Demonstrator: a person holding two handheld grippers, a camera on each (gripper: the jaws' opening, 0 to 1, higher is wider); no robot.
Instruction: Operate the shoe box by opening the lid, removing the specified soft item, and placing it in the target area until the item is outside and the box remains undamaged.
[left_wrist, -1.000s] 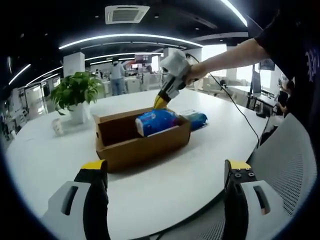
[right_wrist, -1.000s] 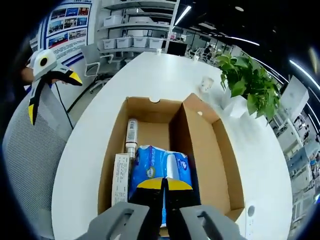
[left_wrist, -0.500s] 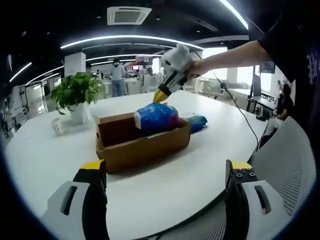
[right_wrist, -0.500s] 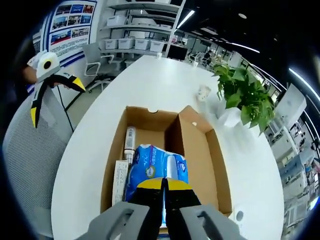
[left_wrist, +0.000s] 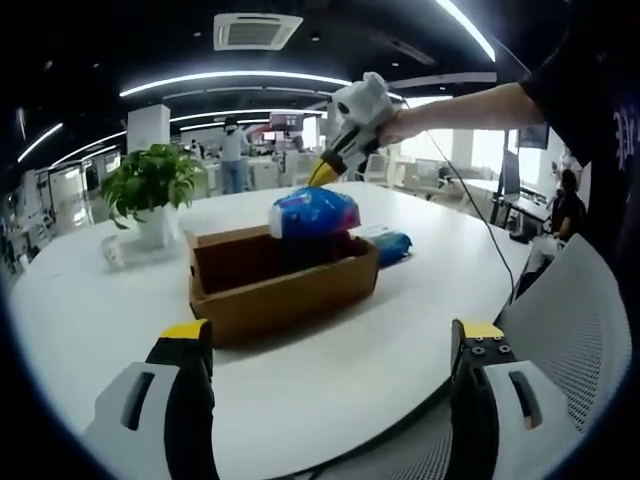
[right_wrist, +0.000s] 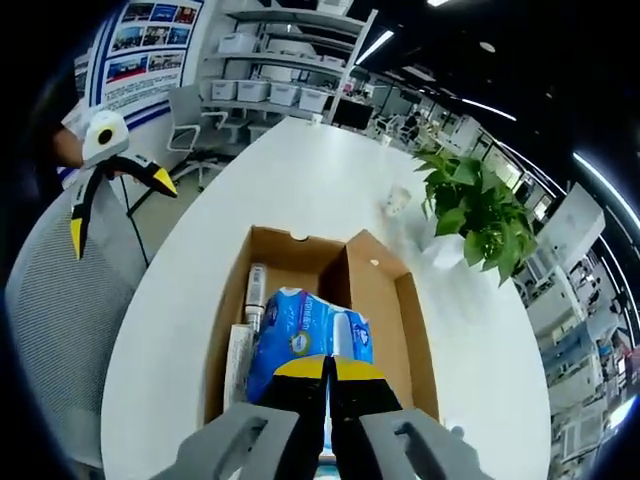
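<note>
Blue soft pack (left_wrist: 313, 211), clamped by right gripper (right_wrist: 328, 367), has risen above shoe box (left_wrist: 280, 285).

One open cardboard shoe box (right_wrist: 300, 250) stands on one white table (right_wrist: 190, 270), with one potted plant (right_wrist: 470, 215) and one small cup (right_wrist: 398, 203) beyond it. The box area holds one blue tissue pack (right_wrist: 305, 335), one flat white carton (right_wrist: 238, 355) and one slim tube (right_wrist: 255, 290). Two grippers are present: the left gripper (left_wrist: 330, 345) and the right gripper (right_wrist: 327, 370).

Matt brown cardboard shoe box (left_wrist: 280, 285); glossy blue plastic-wrapped tissue pack (right_wrist: 305, 335); smooth white table (left_wrist: 330, 380); mesh chair back (left_wrist: 575, 340).
</note>
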